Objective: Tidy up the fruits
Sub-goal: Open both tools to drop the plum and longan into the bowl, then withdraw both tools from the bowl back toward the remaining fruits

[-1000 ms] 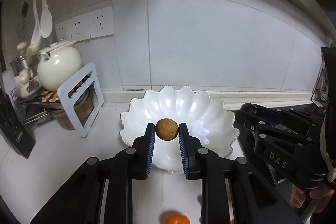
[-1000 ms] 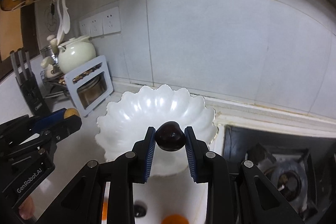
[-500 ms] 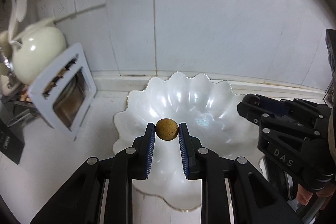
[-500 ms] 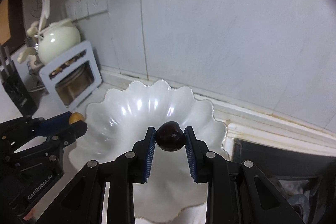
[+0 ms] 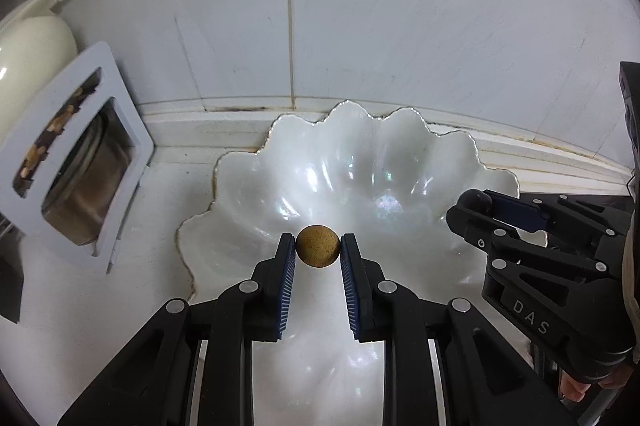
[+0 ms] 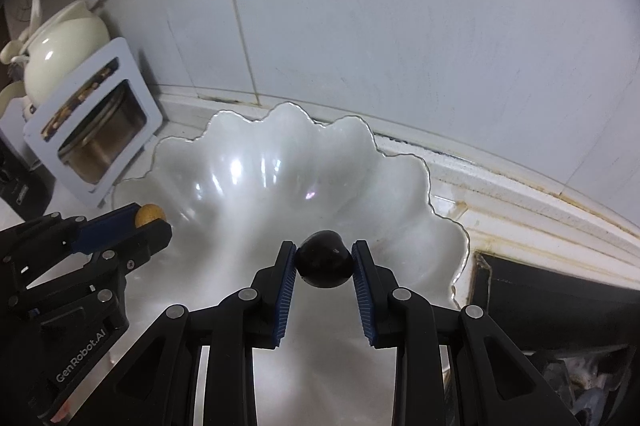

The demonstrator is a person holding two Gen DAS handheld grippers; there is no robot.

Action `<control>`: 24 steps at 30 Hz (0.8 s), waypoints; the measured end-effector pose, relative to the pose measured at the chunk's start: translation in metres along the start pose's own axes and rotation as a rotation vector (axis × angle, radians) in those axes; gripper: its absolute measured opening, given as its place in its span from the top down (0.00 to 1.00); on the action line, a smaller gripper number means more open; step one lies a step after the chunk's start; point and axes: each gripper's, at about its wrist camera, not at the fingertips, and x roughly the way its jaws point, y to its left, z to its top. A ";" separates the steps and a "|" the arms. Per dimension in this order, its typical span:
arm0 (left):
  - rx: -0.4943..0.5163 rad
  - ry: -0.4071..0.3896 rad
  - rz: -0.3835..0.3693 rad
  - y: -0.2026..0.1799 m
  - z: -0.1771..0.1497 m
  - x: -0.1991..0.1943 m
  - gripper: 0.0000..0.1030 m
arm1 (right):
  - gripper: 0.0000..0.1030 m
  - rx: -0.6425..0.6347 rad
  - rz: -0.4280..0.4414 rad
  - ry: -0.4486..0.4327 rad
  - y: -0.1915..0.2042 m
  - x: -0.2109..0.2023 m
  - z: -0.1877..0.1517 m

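Pinching a small round tan-brown speckled fruit (image 5: 318, 246) between its 2 blue ribbed pads, the left gripper (image 5: 318, 251) is clamped on it at the fingertips, in the left wrist view. Directly beyond and beneath the fingers lies the wide white pearly scalloped-edge bowl (image 5: 400, 146), its inside bare. To the right of the fingers, the black right gripper (image 5: 474, 204) reaches in over the bowl's right side. To the left stands a white cut-out rack panel (image 5: 120, 106) with a metal pot (image 5: 80, 186) behind it, and a cream ceramic teapot (image 5: 28, 66) further left. A white tiled wall (image 5: 400, 6) rises past the bowl.

In the right wrist view, the right gripper (image 6: 324, 260) is closed tight on a dark, nearly black glossy rounded fruit (image 6: 324, 260), held between its 2 blue pads over the near right part of the scalloped bowl (image 6: 260, 130). To the left of these fingers, the left gripper (image 6: 150, 216) shows side-on above the bowl's left rim, the tan fruit (image 6: 149, 213) peeking from its tip. The rack panel (image 6: 136, 66) and teapot (image 6: 64, 54) sit far left. A dark stove edge (image 6: 552, 290) lies to the right.
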 end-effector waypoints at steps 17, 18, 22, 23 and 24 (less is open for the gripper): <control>-0.012 -0.031 0.056 0.008 -0.002 -0.032 0.37 | 0.54 0.018 -0.042 -0.027 -0.003 -0.020 -0.013; -0.015 -0.038 0.056 0.009 -0.002 -0.037 0.36 | 0.54 0.017 -0.043 -0.037 -0.002 -0.026 -0.015; -0.015 -0.087 0.076 0.008 -0.007 -0.065 0.34 | 0.54 0.022 -0.037 -0.078 0.001 -0.053 -0.024; -0.016 -0.100 0.077 0.009 -0.009 -0.071 0.32 | 0.54 0.023 -0.035 -0.086 0.000 -0.057 -0.025; -0.015 -0.113 0.077 0.010 -0.011 -0.077 0.31 | 0.54 0.026 -0.035 -0.096 0.001 -0.064 -0.027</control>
